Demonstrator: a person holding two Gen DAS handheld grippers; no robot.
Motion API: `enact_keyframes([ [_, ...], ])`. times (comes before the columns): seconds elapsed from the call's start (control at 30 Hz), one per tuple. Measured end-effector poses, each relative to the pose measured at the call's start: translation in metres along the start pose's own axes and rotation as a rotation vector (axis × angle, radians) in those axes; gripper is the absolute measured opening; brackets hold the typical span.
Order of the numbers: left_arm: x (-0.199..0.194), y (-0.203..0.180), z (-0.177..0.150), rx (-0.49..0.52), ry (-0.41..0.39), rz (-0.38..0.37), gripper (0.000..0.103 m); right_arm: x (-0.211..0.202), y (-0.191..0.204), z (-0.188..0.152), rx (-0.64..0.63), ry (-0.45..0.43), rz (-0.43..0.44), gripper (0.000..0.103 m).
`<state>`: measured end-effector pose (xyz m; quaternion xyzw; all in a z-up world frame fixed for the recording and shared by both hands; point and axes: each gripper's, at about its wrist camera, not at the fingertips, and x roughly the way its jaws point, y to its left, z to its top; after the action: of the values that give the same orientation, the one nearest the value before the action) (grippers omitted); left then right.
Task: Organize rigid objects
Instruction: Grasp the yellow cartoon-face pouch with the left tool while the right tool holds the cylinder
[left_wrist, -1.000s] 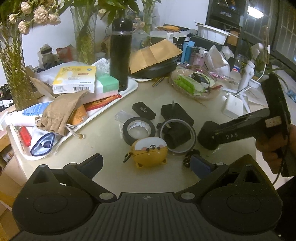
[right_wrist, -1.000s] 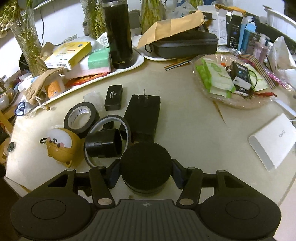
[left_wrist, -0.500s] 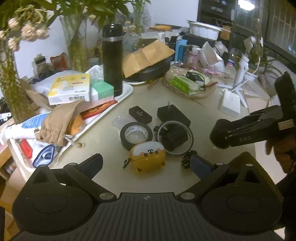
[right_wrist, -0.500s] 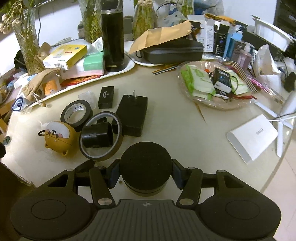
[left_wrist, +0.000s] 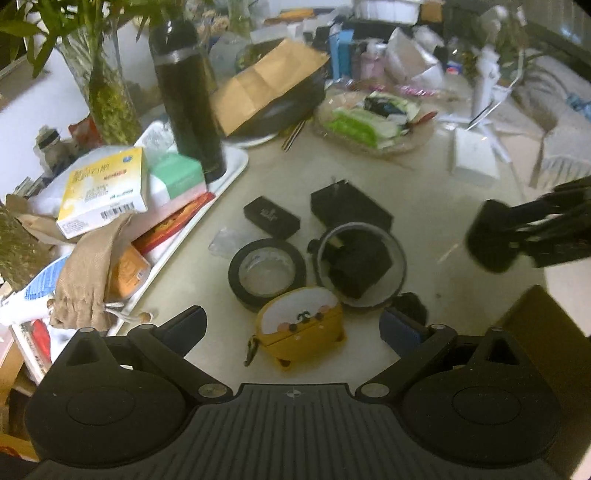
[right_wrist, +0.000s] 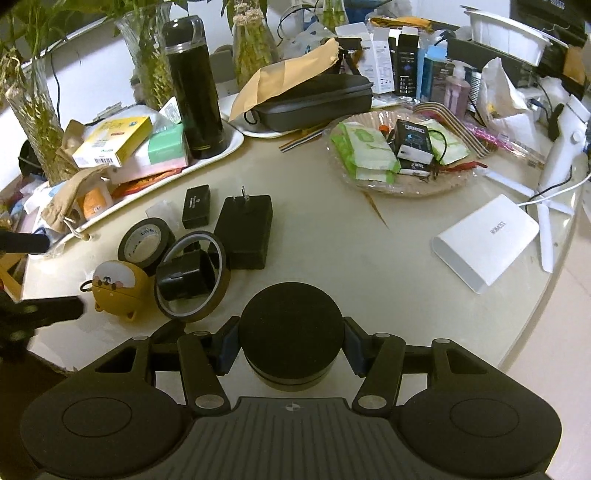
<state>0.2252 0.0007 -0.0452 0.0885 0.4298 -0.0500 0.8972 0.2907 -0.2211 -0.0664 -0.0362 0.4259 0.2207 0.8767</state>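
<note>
My right gripper (right_wrist: 291, 350) is clamped on a matte black round puck (right_wrist: 291, 341), blue pads pressing its sides at nine and three o'clock, lifted off the glossy cream table (right_wrist: 332, 240). My left gripper (left_wrist: 291, 325) is spread wide, holding nothing; the rounded yellow bear-face case (left_wrist: 301, 328) sits between its tips. Just past it at twelve o'clock: a black tape roll (left_wrist: 266, 272), then a thin translucent ring (left_wrist: 362, 264) circling a boxy black adapter (left_wrist: 356, 264). Beyond at twelve, a flat black charger brick (left_wrist: 349, 205) lies on the table.
</note>
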Motion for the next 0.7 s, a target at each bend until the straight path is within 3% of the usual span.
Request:
enact_keyframes([
  [0.1,0.011,0.003,0.003,-0.008,0.042,-0.003,0.087,-0.007,0.002,-0.004,-0.007,-0.007,0.005,0.060],
  [0.47,0.051,0.003,0.006,-0.062,0.161,-0.012,0.087,-0.024,0.005,-0.010,-0.008,-0.036,0.026,0.060],
  [0.7,0.061,0.001,0.011,-0.079,0.198,-0.012,0.071,-0.029,0.006,-0.011,-0.012,-0.053,0.042,0.060],
])
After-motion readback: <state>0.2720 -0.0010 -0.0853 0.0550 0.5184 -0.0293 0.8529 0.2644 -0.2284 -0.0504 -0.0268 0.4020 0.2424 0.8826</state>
